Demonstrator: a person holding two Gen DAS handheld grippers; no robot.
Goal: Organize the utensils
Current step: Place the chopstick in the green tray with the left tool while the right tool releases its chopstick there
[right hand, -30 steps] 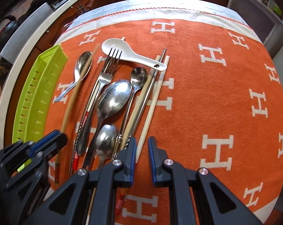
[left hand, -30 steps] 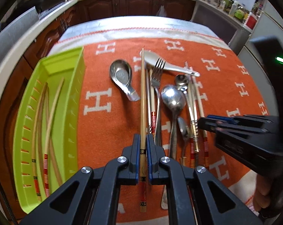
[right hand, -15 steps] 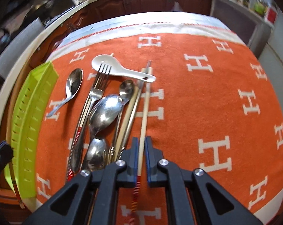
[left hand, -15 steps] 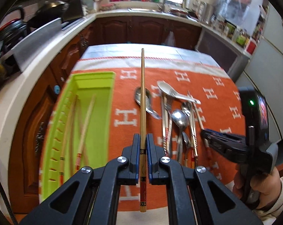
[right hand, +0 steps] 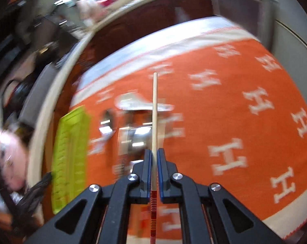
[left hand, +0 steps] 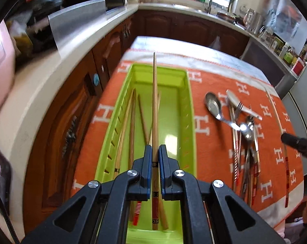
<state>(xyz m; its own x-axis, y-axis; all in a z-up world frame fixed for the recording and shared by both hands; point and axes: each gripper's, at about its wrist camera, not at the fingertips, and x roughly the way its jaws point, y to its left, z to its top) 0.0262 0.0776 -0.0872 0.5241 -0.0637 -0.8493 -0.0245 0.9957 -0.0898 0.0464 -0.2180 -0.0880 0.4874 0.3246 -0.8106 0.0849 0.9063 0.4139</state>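
Left gripper (left hand: 155,152) clamps a chopstick (left hand: 154,101); right gripper (right hand: 155,156) pinches another, cutlery behind seemingly blurred.

right tongs (right hand: 155,163) clamped on a pale chopstick (right hand: 154,109) above the blurred orange cloth (right hand: 224,122)

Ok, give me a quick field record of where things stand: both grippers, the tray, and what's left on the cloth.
left gripper: shut on brown chopstick, held over the tray
right gripper: shut on pale chopstick, red-striped end
green tray: several chopsticks inside
orange cloth: spoons, fork, white spoon, more chopsticks in a pile
right wrist view: blurred
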